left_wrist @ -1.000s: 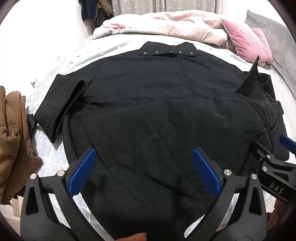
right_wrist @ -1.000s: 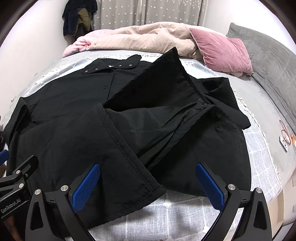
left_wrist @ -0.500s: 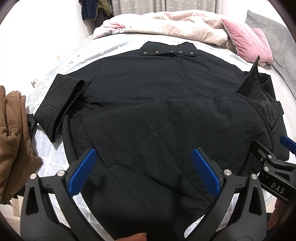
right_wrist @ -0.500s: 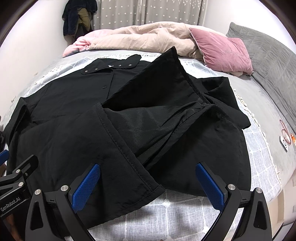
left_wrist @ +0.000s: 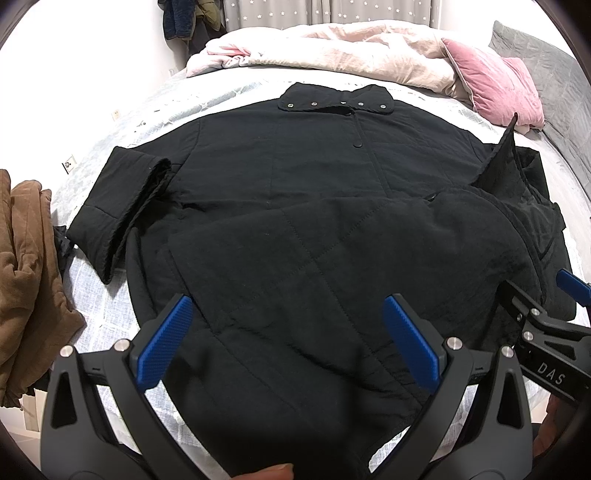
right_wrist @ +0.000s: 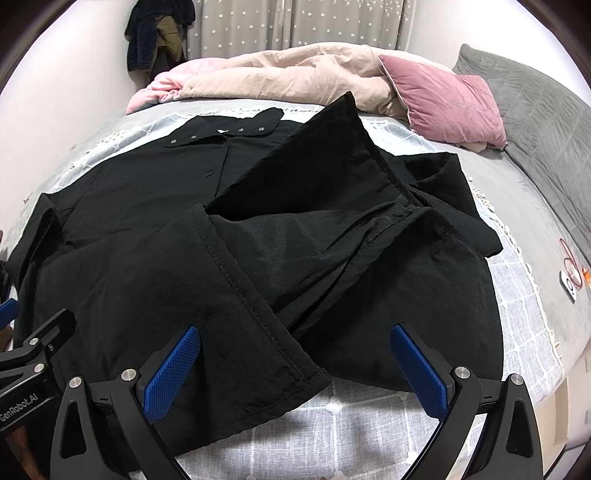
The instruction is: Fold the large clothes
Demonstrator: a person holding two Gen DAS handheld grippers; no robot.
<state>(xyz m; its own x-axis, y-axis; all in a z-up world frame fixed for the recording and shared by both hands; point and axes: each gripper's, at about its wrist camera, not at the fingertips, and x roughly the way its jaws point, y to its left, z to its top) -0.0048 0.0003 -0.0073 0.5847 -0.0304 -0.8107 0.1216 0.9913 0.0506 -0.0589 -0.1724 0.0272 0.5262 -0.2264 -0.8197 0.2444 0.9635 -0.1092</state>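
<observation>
Lying spread across the bed [left_wrist: 122, 122], one black coat [left_wrist: 295, 206] fills both views, its collar [left_wrist: 334, 104] at the far end and its hem nearest the cameras. Only the left wrist view shows the coat's left sleeve [left_wrist: 118, 210] folded back on itself, and a brown garment [left_wrist: 26, 266] heaped at the bed's left edge. Only the right wrist view shows the coat's right side flipped over, one panel [right_wrist: 314, 158] peaked up and the lining exposed, plus a small white device [right_wrist: 569, 286] far right on the grey cover. Both views take in one pink pillow [right_wrist: 443, 107], one pale crumpled duvet [right_wrist: 280, 77] at the far end, and dark clothes hanging by the curtain [right_wrist: 155, 33].

Two claws are counted. The left claw [left_wrist: 291, 339] hovers over the hem, released, its blue pads [left_wrist: 164, 345] spread wide with nothing between them. The right claw [right_wrist: 299, 373] is likewise released, above the near corner of the flipped panel.
</observation>
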